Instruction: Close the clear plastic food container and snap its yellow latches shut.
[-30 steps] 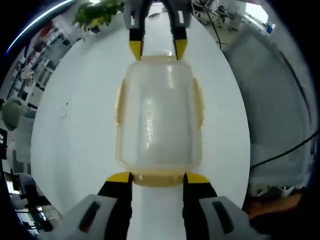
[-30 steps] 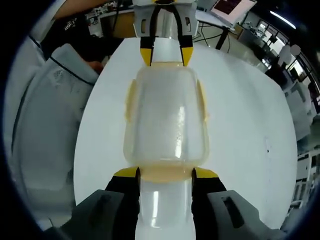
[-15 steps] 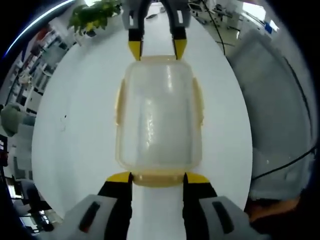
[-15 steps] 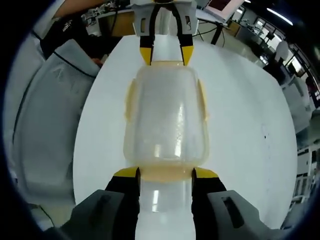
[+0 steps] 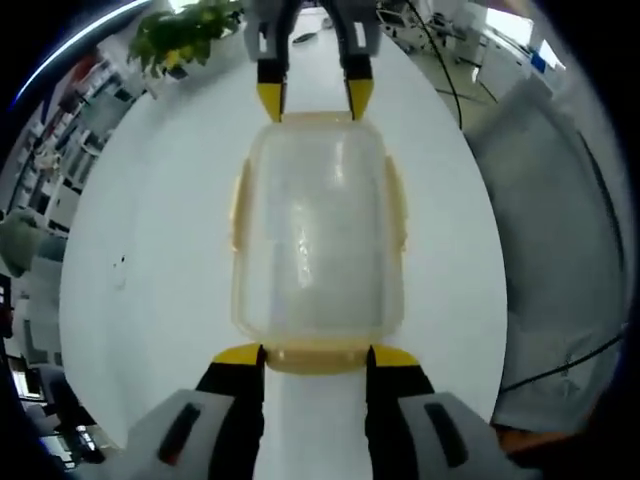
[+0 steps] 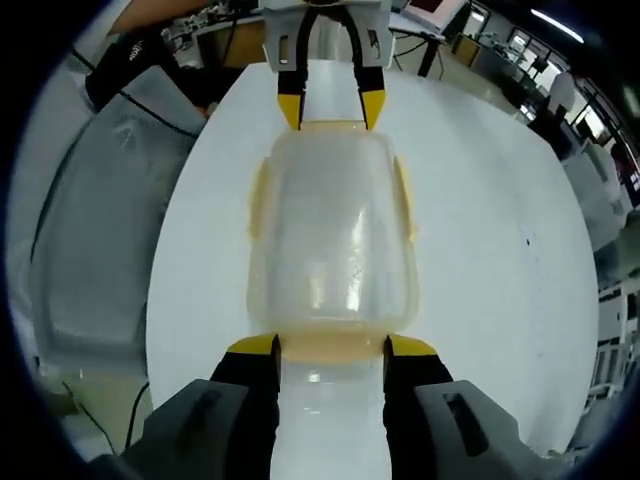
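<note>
The clear rectangular plastic food container (image 5: pixel 316 240) with pale yellow latches sits lid-on near the middle of the round white surface (image 5: pixel 150 250), lengthwise between the two pairs of tongs. In the left gripper view, the left tongs (image 5: pixel 315 355) stand at its near short end, their yellow-tipped black jaws moderately wide, one at each corner of the near end latch (image 5: pixel 316 357); whether the tips press on it I cannot tell. At the far short end the right tongs (image 5: pixel 314 98) come in from the top, jaws spread about as far, tips touching or just beside the rim there.

The right gripper view gives the mirror of this: the right tongs (image 6: pixel 331 347) bracket the near end latch (image 6: pixel 331 346), and the left tongs (image 6: pixel 331 108) meet the far edge. The two long-side yellow latches (image 6: pixel 260 200) lie flat against the container's walls, and both end latches look folded down as well, though the blur leaves it unsure whether they are snapped.

Bare white surface runs wide on both long sides of the container, out to the curved edge (image 6: pixel 165 300). Beyond that edge, in the right gripper view, a grey padded chair back (image 6: pixel 90 220) stands close; a green leafy plant (image 5: pixel 185 30) stands past the far-left edge in the left gripper view.
</note>
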Demonstrator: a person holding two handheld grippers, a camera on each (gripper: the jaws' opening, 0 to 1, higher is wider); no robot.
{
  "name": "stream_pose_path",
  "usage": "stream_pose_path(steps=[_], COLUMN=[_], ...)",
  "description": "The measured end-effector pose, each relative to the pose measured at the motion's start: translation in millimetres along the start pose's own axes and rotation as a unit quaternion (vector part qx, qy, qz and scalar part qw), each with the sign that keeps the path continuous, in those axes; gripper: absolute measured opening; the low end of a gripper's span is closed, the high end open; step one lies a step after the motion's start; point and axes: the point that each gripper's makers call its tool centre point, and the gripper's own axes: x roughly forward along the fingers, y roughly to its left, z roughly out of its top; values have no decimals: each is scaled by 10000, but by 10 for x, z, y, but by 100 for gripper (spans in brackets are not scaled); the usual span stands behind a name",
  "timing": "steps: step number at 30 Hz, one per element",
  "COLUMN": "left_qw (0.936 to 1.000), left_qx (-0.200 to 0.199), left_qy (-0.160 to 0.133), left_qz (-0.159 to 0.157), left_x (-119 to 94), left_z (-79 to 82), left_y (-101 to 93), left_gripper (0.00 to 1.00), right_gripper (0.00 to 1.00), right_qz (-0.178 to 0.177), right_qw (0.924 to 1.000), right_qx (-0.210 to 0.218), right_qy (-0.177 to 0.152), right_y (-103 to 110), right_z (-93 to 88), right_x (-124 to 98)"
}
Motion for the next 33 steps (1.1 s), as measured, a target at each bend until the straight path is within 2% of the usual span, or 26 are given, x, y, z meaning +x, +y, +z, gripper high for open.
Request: stream_pose_path(steps=[7,16,26,33], left_qw=[9999,9998,9994,9993], left_qx=[-45,-86,-201,-234], left_qy=[-78,-114,-81,-15], left_qz=[-53,-152,-263,-303], left_x=[70,183,246,249], left_z=[182,325,448,447], left_y=[32,8,-33,-49], left_gripper=[34,34,34,34], right_gripper=[37,37,37,37], right_qz=[20,69,134,187], right_qw=[9999,9998,9994,9995], right_qx=[66,80,37,33], right_qy=[79,186,324,265], right_y=[-18,-17,0,5], right_z=[-208,-409,-543,-555], right_x=[-20,-23,-9,-17])
